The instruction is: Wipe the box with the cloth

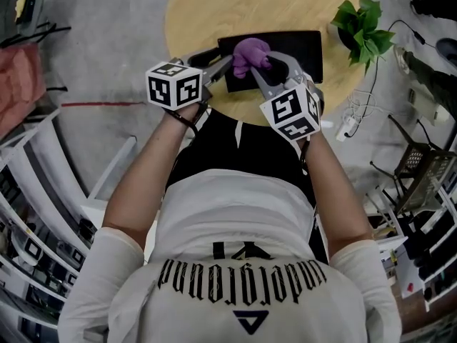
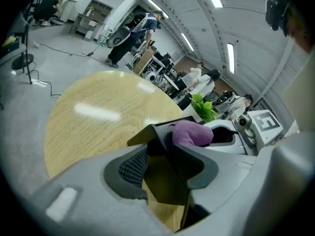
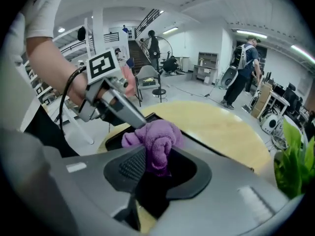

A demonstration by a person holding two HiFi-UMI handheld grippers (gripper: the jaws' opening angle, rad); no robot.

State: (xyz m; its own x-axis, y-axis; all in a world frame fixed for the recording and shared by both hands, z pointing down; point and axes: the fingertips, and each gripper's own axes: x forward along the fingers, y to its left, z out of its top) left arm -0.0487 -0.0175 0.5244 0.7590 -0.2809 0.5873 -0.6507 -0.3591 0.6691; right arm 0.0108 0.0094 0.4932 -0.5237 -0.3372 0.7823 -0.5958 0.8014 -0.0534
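**Box at the table's near edge, cloth on top**

The flat black box (image 1: 303, 52) lies on the round light wooden table (image 1: 214, 6), near its front edge. The bunched purple cloth (image 1: 250, 51) sits on the box's left part, pinched in the right gripper (image 1: 265, 66). The left gripper (image 1: 216, 64) clasps the box's left corner. A green leafy potted plant (image 1: 364, 27) stands to the right of the box.

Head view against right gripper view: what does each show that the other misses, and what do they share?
Only the head view: the person's printed shirt and right forearm. Only the right gripper view: bystanders in the hall, and the right gripper's pads pressing the purple cloth. Shared: cloth, box, round table, plant, left gripper.
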